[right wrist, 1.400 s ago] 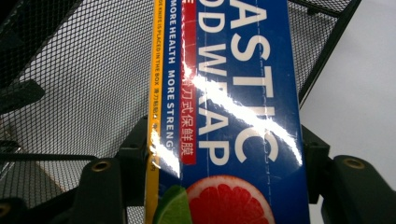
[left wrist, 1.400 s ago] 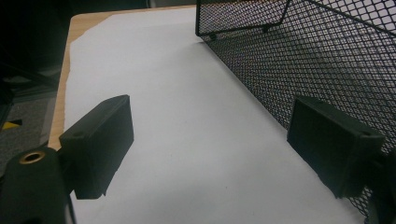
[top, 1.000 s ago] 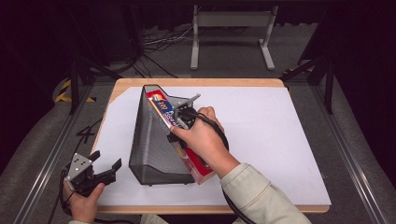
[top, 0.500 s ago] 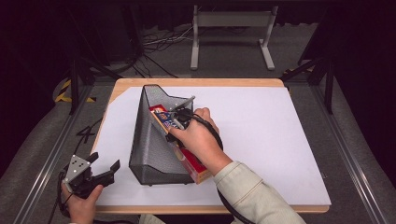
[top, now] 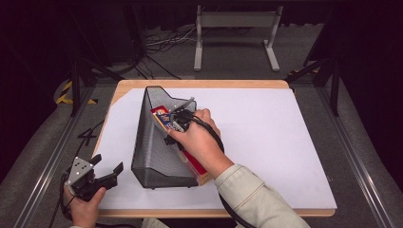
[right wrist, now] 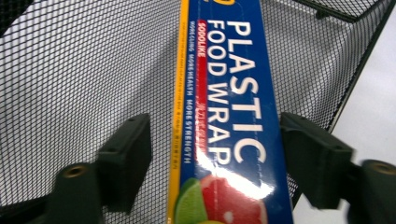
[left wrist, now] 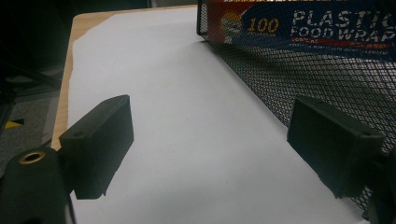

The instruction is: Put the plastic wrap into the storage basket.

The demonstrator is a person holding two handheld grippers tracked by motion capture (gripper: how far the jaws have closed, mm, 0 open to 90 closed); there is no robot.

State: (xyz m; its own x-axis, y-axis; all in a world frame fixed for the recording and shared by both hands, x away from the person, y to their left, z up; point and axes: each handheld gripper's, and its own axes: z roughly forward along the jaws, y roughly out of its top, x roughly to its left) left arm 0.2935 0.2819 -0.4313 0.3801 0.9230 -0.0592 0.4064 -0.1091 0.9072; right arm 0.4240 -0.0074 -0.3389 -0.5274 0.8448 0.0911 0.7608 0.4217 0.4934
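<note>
A plastic wrap box (right wrist: 229, 112) lies lengthwise inside a black mesh holder (top: 157, 142) on the white sheet (top: 266, 142) covering the table. The right gripper (right wrist: 215, 158) sits over the holder with its jaws apart; the box runs up between them, a gap on each side. The left gripper (left wrist: 210, 149) rests near the table's near-left corner, jaws wide apart over bare sheet, its right jaw beside the holder's mesh wall.

The plastic food wrap box (top: 177, 137) has sunk lower into the black mesh file holder (top: 153, 142), its far end no longer jutting above the rim. The right hand (top: 197, 137) with the right gripper (top: 178, 124) has followed it down and forward.
</note>
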